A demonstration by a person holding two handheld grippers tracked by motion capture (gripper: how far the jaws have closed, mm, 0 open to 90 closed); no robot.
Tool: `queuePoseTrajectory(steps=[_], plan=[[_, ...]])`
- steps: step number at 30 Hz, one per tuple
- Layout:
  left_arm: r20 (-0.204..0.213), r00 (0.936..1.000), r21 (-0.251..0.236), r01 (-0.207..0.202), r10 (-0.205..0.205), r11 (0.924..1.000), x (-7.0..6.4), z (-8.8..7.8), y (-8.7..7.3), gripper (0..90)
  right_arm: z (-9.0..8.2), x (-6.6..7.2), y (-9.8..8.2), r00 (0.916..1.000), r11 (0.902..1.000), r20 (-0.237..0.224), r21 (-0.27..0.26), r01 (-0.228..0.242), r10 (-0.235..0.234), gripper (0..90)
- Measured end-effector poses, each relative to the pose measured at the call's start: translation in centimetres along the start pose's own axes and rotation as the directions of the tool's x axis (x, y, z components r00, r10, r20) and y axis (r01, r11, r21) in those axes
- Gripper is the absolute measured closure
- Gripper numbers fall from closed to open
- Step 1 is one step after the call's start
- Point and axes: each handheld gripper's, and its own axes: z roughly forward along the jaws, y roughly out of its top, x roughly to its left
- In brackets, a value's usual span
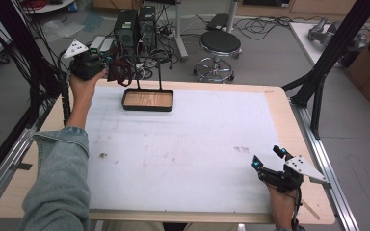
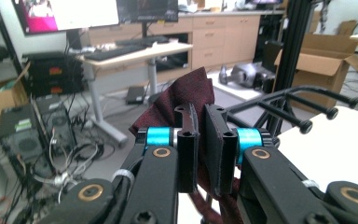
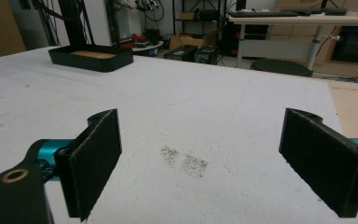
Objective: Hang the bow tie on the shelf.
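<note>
The left gripper [image 1: 107,71], at the upper left of the high view, is clamped on a dark red woven cloth [image 2: 182,100] held just beside the black wire rack with a wooden tray base [image 1: 148,99]; hanging it seems left. The right gripper [image 1: 268,161] rests wide open at lower right on the white tabletop [image 1: 188,144].
</note>
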Motion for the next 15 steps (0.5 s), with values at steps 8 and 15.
queuePoseTrajectory(steps=[8, 15], plan=[[0.020, 0.9990, -0.044, -0.039, 0.040, 0.9983, 0.12, 0.30, -0.35, 83.1, 0.04, 0.03, 0.00, 1.0000, 1.0000, -0.004, 0.003, 0.000, 0.000, 11.8], [0.005, 0.9982, -0.017, -0.060, 0.060, 0.9980, 0.61, 0.19, -0.86, 83.0, 0.07, 0.04, -0.01, 1.0000, 1.0000, -0.006, 0.004, 0.005, -0.005, 11.9]])
